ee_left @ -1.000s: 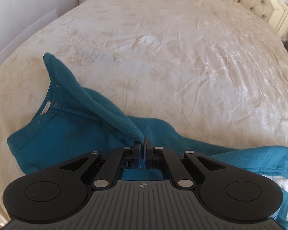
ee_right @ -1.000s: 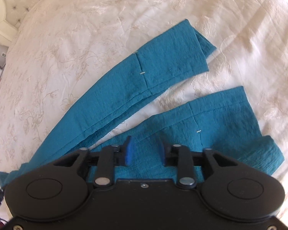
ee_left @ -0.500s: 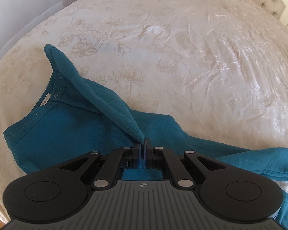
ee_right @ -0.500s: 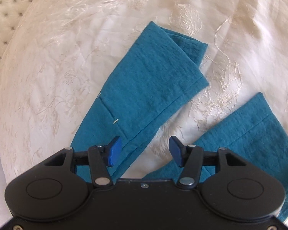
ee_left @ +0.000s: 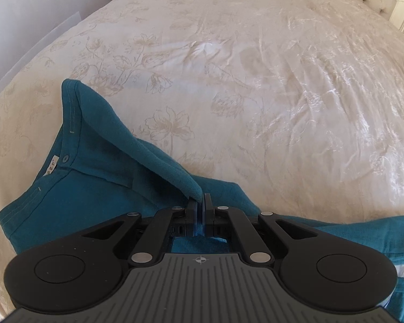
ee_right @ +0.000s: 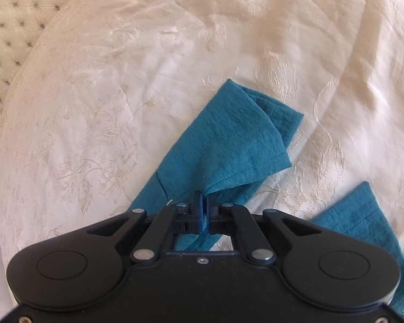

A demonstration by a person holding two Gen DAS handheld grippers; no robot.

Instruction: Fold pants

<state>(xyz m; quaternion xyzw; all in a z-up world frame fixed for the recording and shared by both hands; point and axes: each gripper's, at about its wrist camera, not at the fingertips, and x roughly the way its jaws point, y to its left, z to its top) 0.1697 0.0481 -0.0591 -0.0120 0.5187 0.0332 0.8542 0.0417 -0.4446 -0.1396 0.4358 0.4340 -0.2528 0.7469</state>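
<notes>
Now the teal pants (ee_left: 94, 188) lie spread on the cream floral bedspread (ee_left: 256, 80), waistband toward the bed's left edge, legs running away from it. The left gripper (ee_left: 201, 202) has its fingers pinched together on a raised fold of the waist fabric. The right gripper (ee_right: 202, 200) is clamped on the edge of one leg (ee_right: 229, 145) near its hem; the other leg (ee_right: 363, 223) lies apart beside it.
</notes>
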